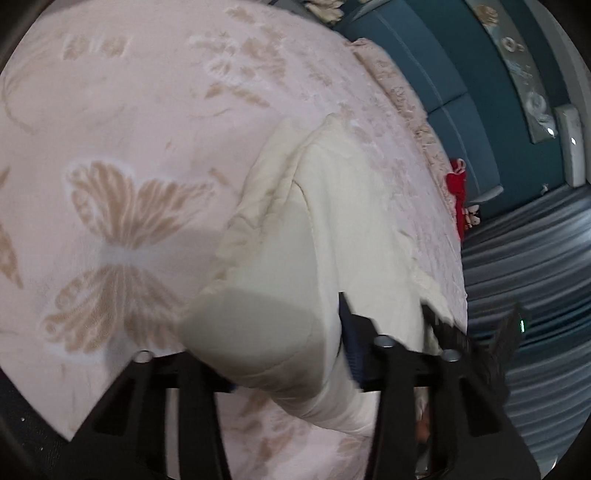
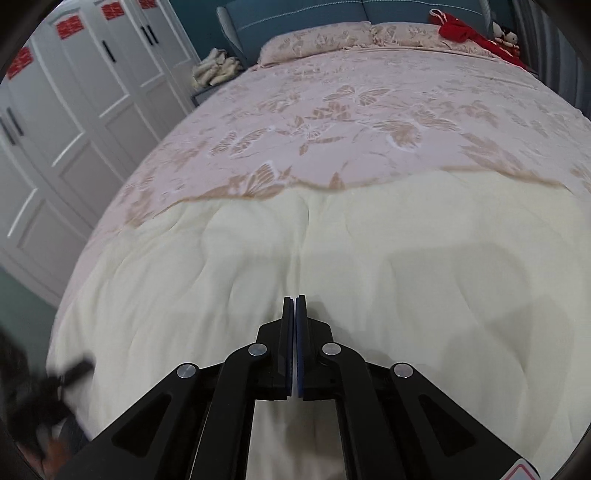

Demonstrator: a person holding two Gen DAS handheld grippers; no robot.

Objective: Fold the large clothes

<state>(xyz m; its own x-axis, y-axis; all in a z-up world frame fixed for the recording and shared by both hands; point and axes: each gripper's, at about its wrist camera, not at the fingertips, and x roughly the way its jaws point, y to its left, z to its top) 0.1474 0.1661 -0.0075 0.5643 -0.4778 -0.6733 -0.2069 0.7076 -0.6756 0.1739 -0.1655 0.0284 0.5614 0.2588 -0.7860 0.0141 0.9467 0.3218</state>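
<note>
A bed [image 2: 369, 122] is filling both views, spread with a pink cover printed with tan butterflies. The garment [image 2: 332, 266], a large cream padded piece, is lying across the near part of the bed in the right wrist view, its far edge meeting the pink cover in a wavy line. In the left wrist view the same garment [image 1: 351, 221] is showing as a thick folded bundle running from the middle of the cover down to the gripper, with a rolled end bulging at the lower centre.

Two pink pillows [image 2: 332, 40] are lying at the head of the bed against a blue headboard [image 2: 295, 14]. White wardrobes [image 2: 74, 110] are standing along the left side of the bed. A red cloth [image 2: 461, 29] is sitting at the far right corner by the pillows, and a pale heap [image 2: 216, 70] is resting on a low stand between wardrobes and headboard. Grey pleated curtains [image 1: 535, 266] are hanging on the right of the left wrist view.

The left gripper [image 1: 384, 321] is standing partly open with cream fabric bunched between its fingers; whether the pads are pressing on it I cannot tell, since the cloth is hiding them. The right gripper [image 2: 295, 306] is hovering over the garment with its jaws closed together and nothing between them.
</note>
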